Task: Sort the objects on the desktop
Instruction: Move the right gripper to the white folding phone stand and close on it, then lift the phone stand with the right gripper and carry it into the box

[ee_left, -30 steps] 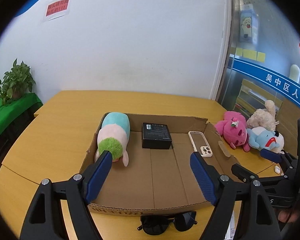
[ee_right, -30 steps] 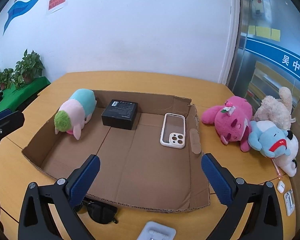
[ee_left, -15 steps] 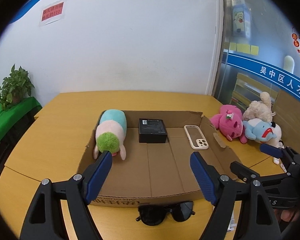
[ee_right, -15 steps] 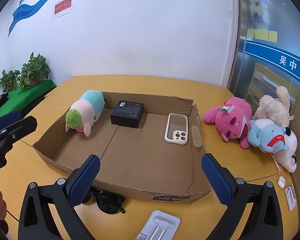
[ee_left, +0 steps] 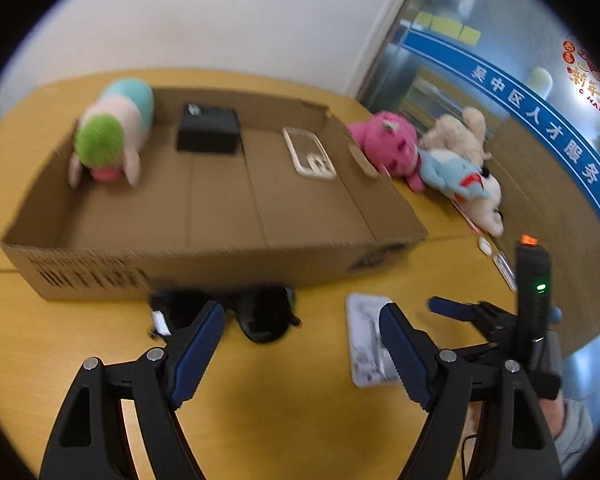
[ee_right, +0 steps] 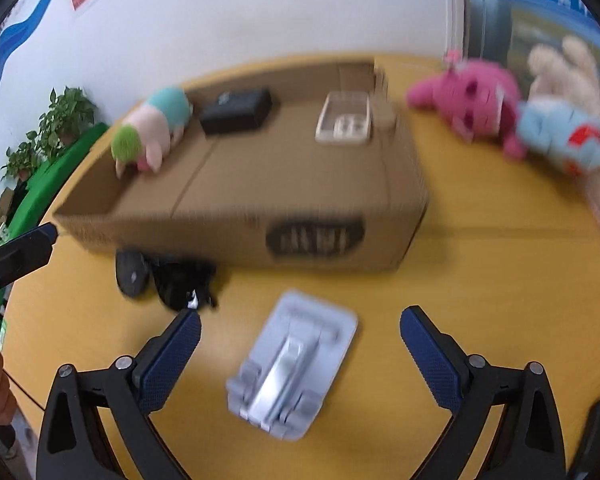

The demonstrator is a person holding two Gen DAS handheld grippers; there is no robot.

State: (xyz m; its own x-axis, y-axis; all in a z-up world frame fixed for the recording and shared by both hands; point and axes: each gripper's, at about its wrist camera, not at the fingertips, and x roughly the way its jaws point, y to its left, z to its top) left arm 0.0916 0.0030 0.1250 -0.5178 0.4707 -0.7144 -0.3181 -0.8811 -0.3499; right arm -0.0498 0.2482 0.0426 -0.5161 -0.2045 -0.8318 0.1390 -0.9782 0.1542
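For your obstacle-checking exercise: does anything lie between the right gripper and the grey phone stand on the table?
Nothing visible does. The right gripper is open, and the grey phone stand lies flat on bare table between its fingers. The sunglasses sit off to the left, apart.

Left hand-held gripper [ee_left: 300, 344] and right hand-held gripper [ee_right: 300, 344], jaws wide apart

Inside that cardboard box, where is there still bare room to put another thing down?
The near half of the cardboard box floor lies bare, up to its front wall. The far end is crowded: striped plush, black box, phone case.
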